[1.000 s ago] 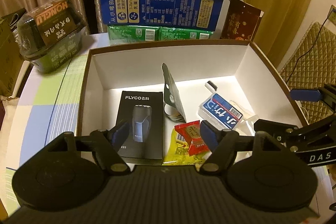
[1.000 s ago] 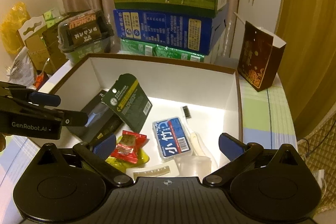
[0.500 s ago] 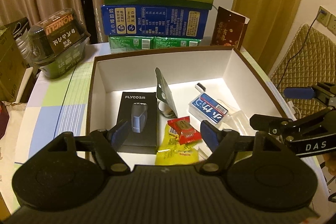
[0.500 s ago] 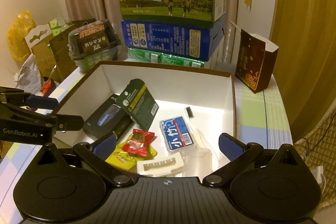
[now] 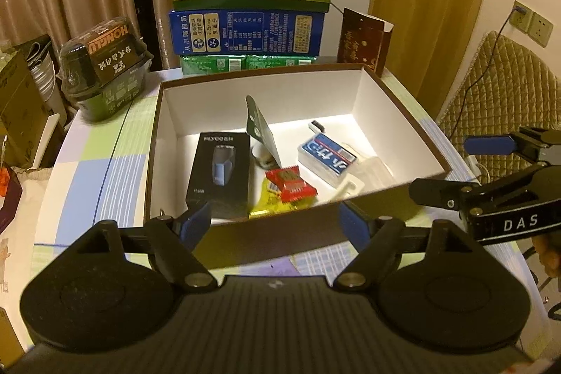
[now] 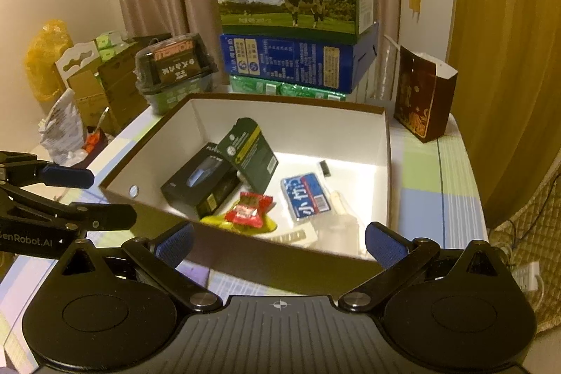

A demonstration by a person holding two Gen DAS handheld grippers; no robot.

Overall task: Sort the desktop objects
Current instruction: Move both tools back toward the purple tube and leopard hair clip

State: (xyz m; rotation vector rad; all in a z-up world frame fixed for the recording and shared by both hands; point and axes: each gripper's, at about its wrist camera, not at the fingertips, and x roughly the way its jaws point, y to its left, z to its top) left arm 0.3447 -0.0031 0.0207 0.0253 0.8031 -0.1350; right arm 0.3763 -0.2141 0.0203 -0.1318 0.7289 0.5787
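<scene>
Both my hands have pulled back from the open box [image 5: 403, 125]: a second ago the left tongs [image 5: 277, 223] and the right tongs [image 6: 278, 244] hung over its contents, and now its near wall sits between their tips and the things inside. The left tongs are opening with nothing between them; the right tongs stand wide and empty.

I read that as the sorting being finished or nearly so. Everything I can call a task thing lies in the box on the table [image 5: 105, 170]: the black shaver carton [image 5: 219, 170] at 9 o'clock on the box floor, the dark hang-card [image 5: 261, 132] leaning upright at centre, the red candy [image 5: 291, 186] on the yellow packet [image 5: 268, 204] at 6 o'clock, and the blue-and-white pack [image 5: 326, 156] at 3 o'clock.

The right view shows the printed face of the hang-card, which the left view catches almost edge-on, plus a pale ridged piece [image 6: 294, 235] against the near wall. The left view alone shows a small dark-bristled brush [image 5: 317, 127] clearly, and bare table at 9 o'clock of the box with nothing loose waiting there.
</scene>
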